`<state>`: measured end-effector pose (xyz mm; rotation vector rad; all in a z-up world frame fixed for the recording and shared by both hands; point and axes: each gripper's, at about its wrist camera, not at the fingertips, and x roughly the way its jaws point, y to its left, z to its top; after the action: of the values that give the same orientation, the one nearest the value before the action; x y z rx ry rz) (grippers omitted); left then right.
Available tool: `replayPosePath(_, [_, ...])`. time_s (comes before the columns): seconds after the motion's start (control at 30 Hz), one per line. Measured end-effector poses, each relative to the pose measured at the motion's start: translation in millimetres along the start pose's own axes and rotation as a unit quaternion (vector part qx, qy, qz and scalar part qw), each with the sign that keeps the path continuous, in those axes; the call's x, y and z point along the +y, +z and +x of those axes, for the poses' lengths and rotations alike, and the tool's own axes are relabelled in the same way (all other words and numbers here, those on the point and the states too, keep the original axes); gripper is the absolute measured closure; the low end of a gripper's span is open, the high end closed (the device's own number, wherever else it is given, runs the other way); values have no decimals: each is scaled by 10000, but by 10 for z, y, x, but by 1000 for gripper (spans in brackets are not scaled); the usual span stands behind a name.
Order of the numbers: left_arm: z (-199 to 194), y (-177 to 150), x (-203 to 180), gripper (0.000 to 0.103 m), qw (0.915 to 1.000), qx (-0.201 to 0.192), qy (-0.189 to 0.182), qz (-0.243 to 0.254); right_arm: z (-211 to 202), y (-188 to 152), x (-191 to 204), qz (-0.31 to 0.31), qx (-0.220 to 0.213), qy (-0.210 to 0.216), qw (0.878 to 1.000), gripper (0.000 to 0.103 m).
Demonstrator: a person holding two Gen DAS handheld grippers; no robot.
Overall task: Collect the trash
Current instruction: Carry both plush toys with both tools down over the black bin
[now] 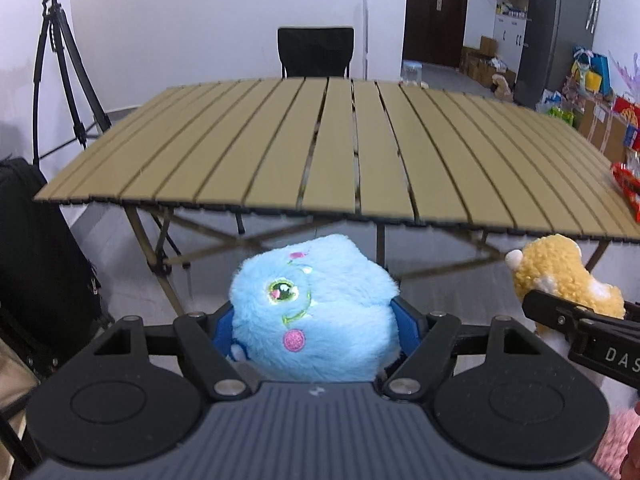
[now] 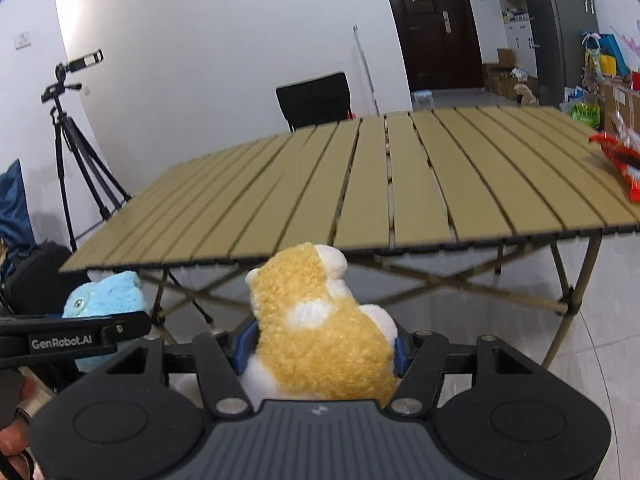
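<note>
We hold the left claw (image 1: 316, 320) clamped on a fluffy blue plush toy (image 1: 316, 304); its blue pads (image 1: 406, 326) press into the fur on either side, so the toy fills the gap between the fingers. The toy's embroidered green eye and pink cheek face the left wrist camera. Our right claw (image 2: 320, 346) grips a yellow-and-white plush toy (image 2: 320, 336) the same way, its curly body squeezed between the blue pads and rising above them.

From the left claw, the right claw and its yellow toy sit off to the right and at about the same height; from the right claw, the blue toy shows to the left, just beyond the other claw's black arm.

Ahead of both claws and above the toys stands the slatted tan counter (image 1: 320, 152), its near edge just beyond the plush heads, its crossed legs visible beneath. The only trash we can see is a red wrapper (image 2: 620, 160) lying at the counter's far right edge, well apart from both claws and forward-right of them.

Past the counter, straight ahead, a black chair (image 1: 316, 52) stands against the white wall. A tripod (image 1: 60, 64) stands ahead to the left, and a dark door (image 1: 434, 12) ahead to the right.
</note>
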<state>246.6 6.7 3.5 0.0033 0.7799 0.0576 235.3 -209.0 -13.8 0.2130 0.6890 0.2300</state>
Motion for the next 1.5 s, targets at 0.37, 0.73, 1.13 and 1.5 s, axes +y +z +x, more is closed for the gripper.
replayPosePath(0.37, [229,-561,-68,27,9986,506,-5,136,256,-628,-103,44,632,-98,9979,42])
replayPosePath(0.73, [566,-982,-57,27,9946,1016,140,128,544,-1090,-214,150,1183,-251,9925,42])
replayPosePath(1.13, [1024,-1429,57,27,9874,1576,113,-56,788,-1471,-341,179,1610,-493,9856,42])
replayPosePath(1.5, [1132,-1394,83,27,9869,1595,21,-241,938,-1635,-570,383,1893,-763,9782,42])
